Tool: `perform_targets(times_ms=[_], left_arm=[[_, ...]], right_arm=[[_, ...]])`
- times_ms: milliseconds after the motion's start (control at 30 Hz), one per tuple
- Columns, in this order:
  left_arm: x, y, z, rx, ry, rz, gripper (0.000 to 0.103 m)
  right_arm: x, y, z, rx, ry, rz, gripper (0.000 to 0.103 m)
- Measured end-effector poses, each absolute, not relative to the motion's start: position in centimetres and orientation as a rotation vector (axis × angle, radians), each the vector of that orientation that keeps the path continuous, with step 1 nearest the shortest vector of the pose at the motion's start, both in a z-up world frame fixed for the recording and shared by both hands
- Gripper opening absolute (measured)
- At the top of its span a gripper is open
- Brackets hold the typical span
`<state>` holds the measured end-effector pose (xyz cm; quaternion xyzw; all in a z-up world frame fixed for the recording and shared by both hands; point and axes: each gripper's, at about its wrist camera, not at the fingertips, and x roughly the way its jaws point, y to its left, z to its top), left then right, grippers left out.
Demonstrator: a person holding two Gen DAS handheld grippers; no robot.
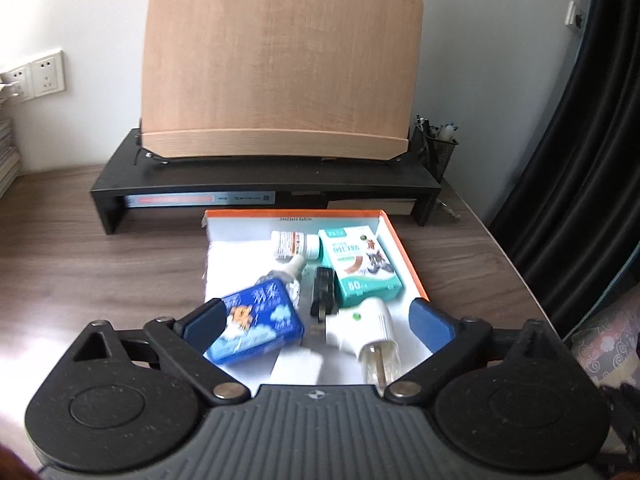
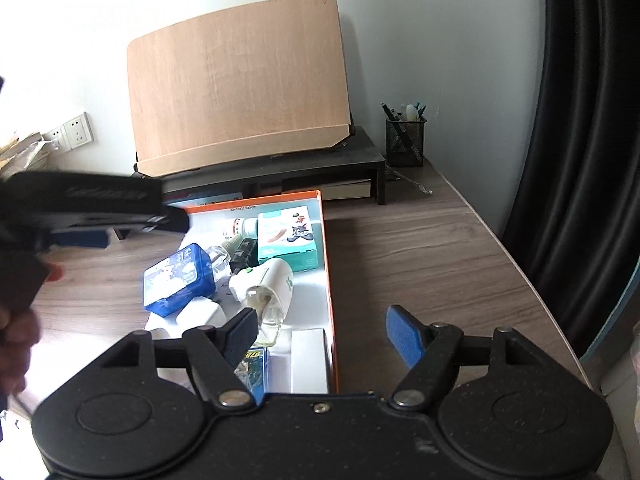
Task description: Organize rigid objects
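Note:
An orange-rimmed shallow box [image 1: 394,240] with a white floor lies on the desk. Inside are a white pill bottle [image 1: 296,244], a teal carton [image 1: 360,272], a black clip-like piece [image 1: 322,292], a clear bottle [image 1: 288,280], a white plug-in device [image 1: 364,328] and a blue tin [image 1: 256,320] tilted at the left side. My left gripper [image 1: 318,326] hangs open and wide over the box's near part, the blue tin beside its left pad [image 1: 204,328], not clamped. My right gripper [image 2: 323,333] is open above the box's near right rim [image 2: 330,280], holding nothing.
A wooden book stand [image 1: 280,60] sits on a black riser [image 1: 264,184] behind the box. A mesh pen holder [image 2: 406,140] stands at the back right. A black curtain [image 2: 580,160] hangs past the desk's right edge. The left tool's black body [image 2: 80,200] and a hand [image 2: 16,344] are at left.

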<state>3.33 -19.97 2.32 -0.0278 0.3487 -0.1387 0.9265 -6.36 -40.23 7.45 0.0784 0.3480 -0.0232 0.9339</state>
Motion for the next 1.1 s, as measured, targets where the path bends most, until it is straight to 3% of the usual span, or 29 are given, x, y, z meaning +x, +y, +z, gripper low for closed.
perform_targets(times_ms=[533,1100], left_arm=[[-5.3,-15.5,1.0,-0.058,0.772,-0.212,0.103],[-7.5,-14.2,0.3,-0.065,0.779,-0.189,0.103]], right_arm=[[-11.8,-36.0,8.7,0.152,0.773,-0.054,0.090],[-14.3,-35.0,9.0,0.129,0.776,-0.073,0.090]])
